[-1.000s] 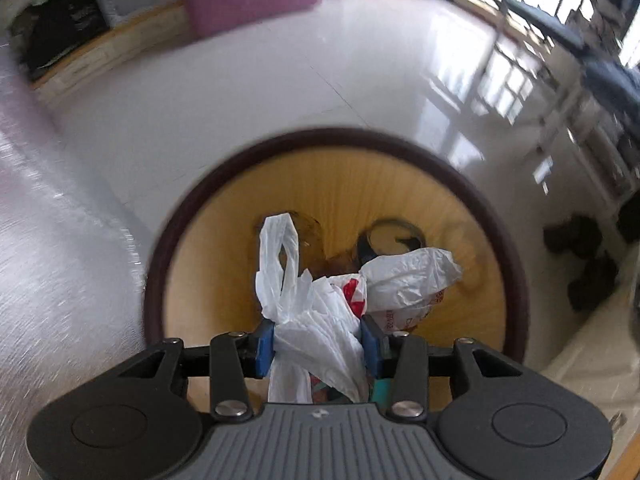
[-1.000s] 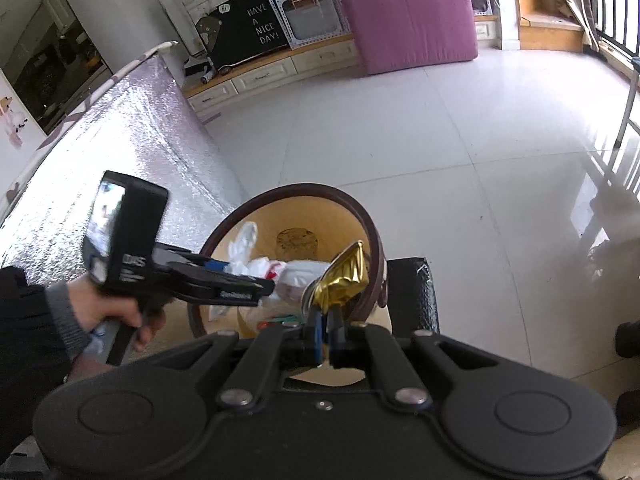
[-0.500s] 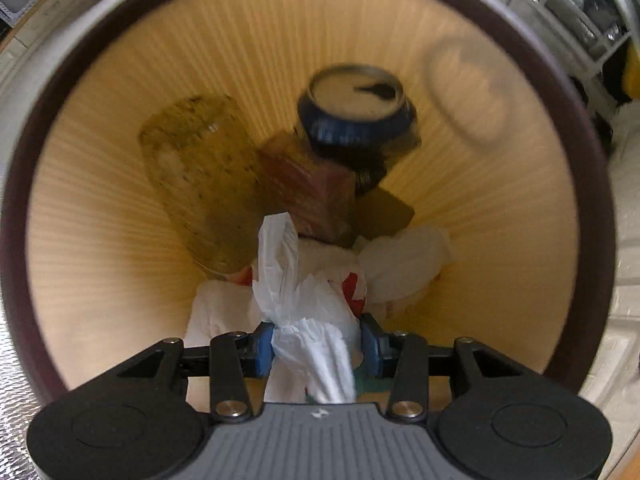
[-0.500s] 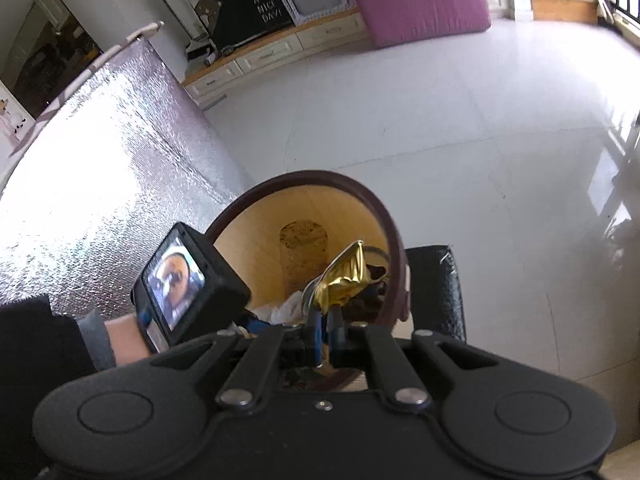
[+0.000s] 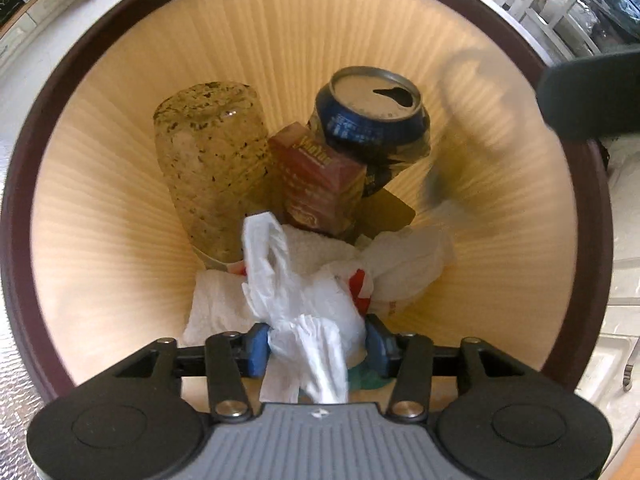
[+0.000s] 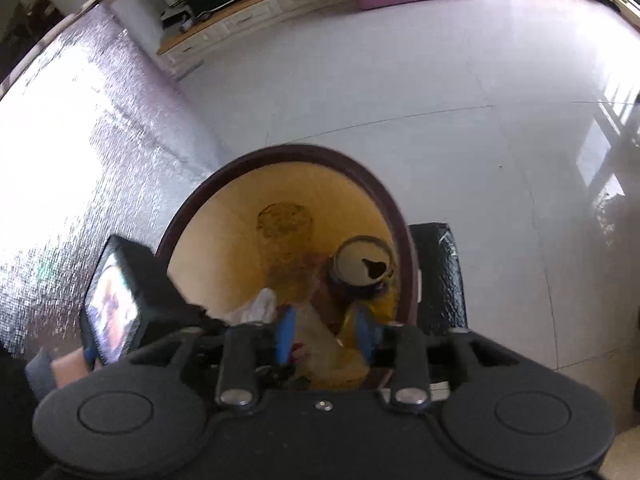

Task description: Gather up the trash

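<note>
The left hand-held gripper (image 5: 316, 346) points straight down into the round yellow-walled waste bin with a dark brown rim (image 5: 120, 220). Its blue pads (image 5: 256, 344) have just been opening, yet the crumpled white plastic bag with red print (image 5: 308, 312) is between them and touches both pads, so the bag remains lightly pinched. The bag hangs just above the other contents of the bin.

Contents at the bottom of the bin:
- an upside-down clear glass jar with speckled residue (image 5: 212, 160), leaning at the left;
- a dented blue aluminium drink can with an open top (image 5: 372, 120), at the right;
- a red-brown cardboard carton (image 5: 316, 176), between jar and can;
- white paper towel (image 5: 216, 304), under the bag.

The right hand-held gripper (image 6: 324, 332) is angled down over the near edge of the bin. Its jaws have just been opening and stand spread; nothing is clamped between the blue fingers (image 6: 286, 330). A blurred yellowish shape shows beyond them, inside the bin; what it is cannot be told.

The bin stands on a white tiled floor (image 6: 440, 100).
</note>
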{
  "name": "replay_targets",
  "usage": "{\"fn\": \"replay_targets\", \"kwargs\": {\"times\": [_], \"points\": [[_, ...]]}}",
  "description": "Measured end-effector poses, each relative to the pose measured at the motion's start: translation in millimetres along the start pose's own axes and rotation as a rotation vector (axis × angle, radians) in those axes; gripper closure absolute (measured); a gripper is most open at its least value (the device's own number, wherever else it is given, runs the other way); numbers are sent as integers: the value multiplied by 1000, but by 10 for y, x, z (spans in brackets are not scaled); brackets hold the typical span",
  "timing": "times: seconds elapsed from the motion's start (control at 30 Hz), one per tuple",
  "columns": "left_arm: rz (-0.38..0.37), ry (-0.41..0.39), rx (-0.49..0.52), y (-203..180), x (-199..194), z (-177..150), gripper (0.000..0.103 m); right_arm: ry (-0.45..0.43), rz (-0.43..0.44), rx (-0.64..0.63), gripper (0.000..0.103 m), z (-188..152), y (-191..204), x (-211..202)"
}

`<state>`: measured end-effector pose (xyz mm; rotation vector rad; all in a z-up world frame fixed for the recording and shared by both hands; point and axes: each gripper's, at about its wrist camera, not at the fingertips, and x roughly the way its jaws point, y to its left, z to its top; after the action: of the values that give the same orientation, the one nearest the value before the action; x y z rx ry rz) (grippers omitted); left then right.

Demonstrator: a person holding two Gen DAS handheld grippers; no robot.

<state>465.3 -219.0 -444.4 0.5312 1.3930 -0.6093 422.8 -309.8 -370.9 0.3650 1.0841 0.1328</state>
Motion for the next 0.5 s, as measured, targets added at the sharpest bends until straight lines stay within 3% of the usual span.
{"fn": "replay_targets", "kwargs": {"times": [0.3,0.4,0.5], "points": [[9,-31,-38,59,-253,-82,30,-22,-5,34,66,-20,-87,-204],[-7,-65,-65,48,-443,-91,14,-26,-8,36,66,-32,-91,-295],[-19,-91,-80,-6,-661,-165,13,-33,-9,32,64,-48,-62,-386]]}}
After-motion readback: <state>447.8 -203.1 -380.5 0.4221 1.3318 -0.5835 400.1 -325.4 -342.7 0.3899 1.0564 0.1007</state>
